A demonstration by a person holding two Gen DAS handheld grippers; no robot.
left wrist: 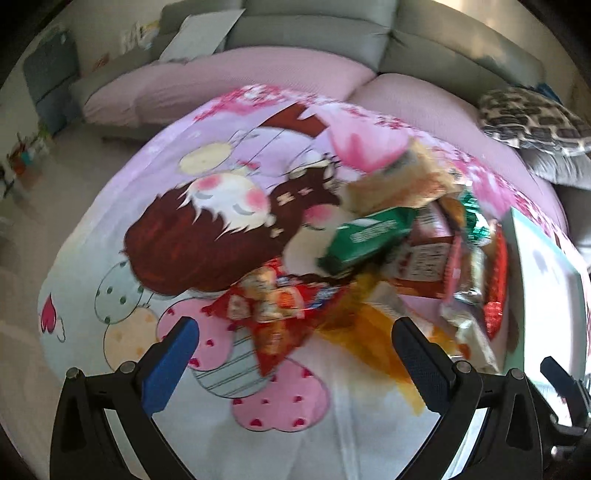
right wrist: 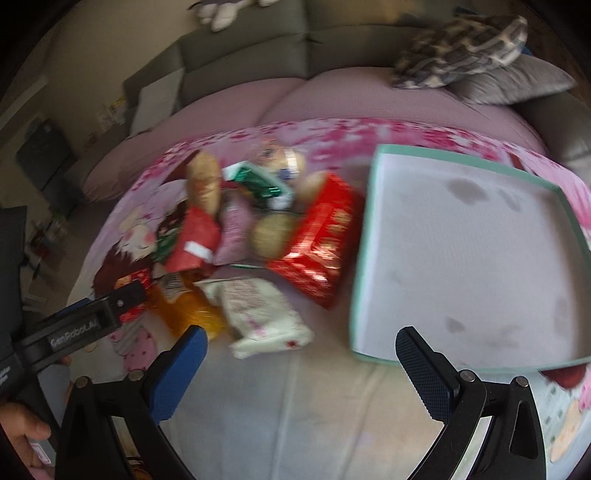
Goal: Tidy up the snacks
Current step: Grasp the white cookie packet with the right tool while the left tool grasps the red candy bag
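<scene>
both views, one moment, somewhat blurred. a heap of snacks lies on a cartoon-print cloth spread over a low surface, probably a desk, in front of a grey sofa. just right of the heap sits a shallow tray with a teal rim and a white floor; nothing lies in it, only a few faint grey marks.

left gripper: jaws spread wide and empty, hovering above the near edge of the heap, over a red packet and an orange bag. a green packet lies farther in.

right gripper: jaws likewise spread and empty, poised between a white packet and the near corner of the tray. a red box lies close beside the tray's left wall; contact cannot be judged.

the left tool also shows at the left edge of the right view, with a hand below it.

progress, as judged: sorting has not visibly begun. no snack is in the tray, none is grasped, and the whole heap is left to move. the white packet and red box look like the nearest candidates for the right gripper.
</scene>
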